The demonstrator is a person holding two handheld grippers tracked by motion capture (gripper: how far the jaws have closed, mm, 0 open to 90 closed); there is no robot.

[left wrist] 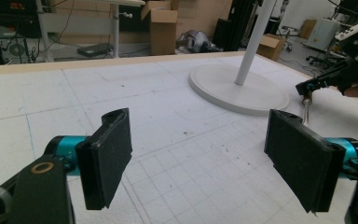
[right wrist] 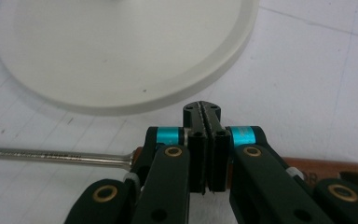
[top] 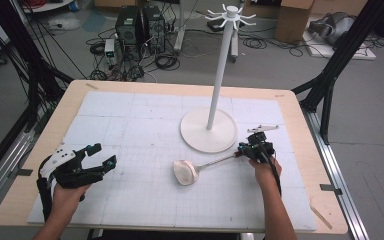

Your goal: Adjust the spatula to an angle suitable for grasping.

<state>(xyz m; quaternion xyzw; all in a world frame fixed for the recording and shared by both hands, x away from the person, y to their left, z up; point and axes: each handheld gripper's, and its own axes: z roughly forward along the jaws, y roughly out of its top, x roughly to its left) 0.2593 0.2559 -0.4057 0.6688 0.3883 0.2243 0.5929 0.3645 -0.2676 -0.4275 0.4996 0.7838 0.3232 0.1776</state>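
A ladle lies on the white gridded mat, its pale bowl (top: 185, 172) toward the middle and its metal shaft (top: 215, 162) running right to a wooden handle (right wrist: 326, 170). My right gripper (top: 242, 150) is at the handle end. In the right gripper view its jaws (right wrist: 202, 109) are pressed together, and the shaft (right wrist: 51, 156) and handle pass underneath them. Whether they pinch the ladle is hidden. My left gripper (top: 102, 155) hovers open at the mat's left, nothing between its fingers (left wrist: 107, 158). The right gripper (left wrist: 307, 86) also shows far off in the left gripper view.
A white hook stand rises from a round base (top: 208, 131) just behind the ladle, its pole (top: 220, 65) topped by a ring of hooks. The base (right wrist: 121, 46) lies right in front of the right gripper. The wooden table rim (top: 300, 115) surrounds the mat.
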